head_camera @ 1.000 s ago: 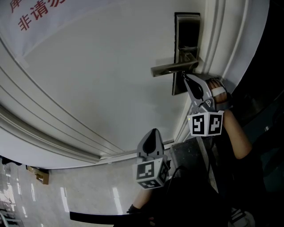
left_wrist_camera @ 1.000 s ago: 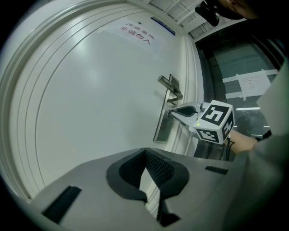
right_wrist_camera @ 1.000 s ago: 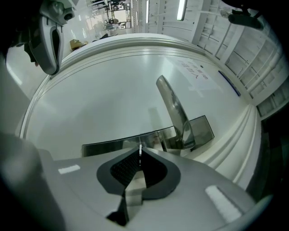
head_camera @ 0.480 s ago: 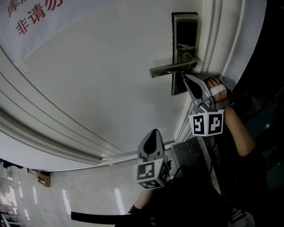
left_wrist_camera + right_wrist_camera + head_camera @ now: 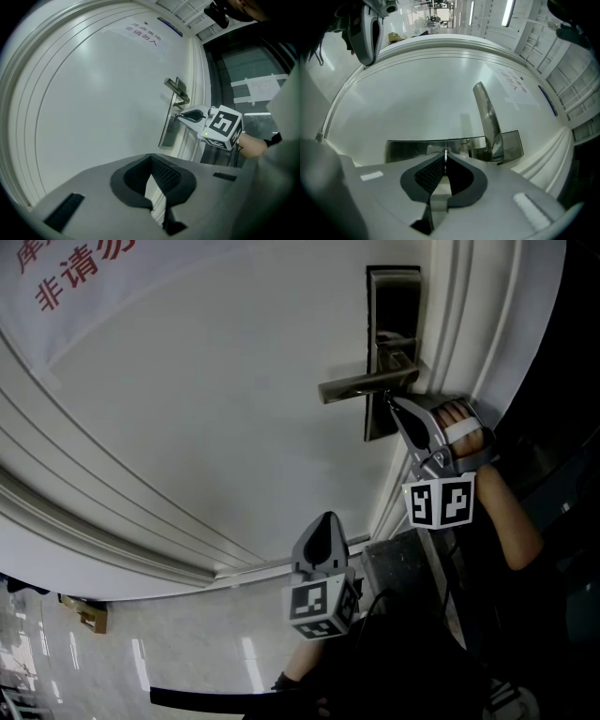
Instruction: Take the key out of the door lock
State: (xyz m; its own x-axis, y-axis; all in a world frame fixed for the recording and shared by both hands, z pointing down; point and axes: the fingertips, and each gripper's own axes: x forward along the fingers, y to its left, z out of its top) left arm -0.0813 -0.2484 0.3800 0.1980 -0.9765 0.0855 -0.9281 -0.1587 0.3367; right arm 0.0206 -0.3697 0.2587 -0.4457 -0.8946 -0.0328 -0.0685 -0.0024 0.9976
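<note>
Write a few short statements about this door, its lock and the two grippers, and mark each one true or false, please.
1. The right gripper is shut on the thin metal key at the dark metal lock plate. True.
2. The left gripper grips the silver lever handle. False: it hangs lower down, apart from the handle, jaws together on nothing.
3. The white door bears red printed characters. True.
4. The key sits above the lever handle. False: it sits below it.
</note>
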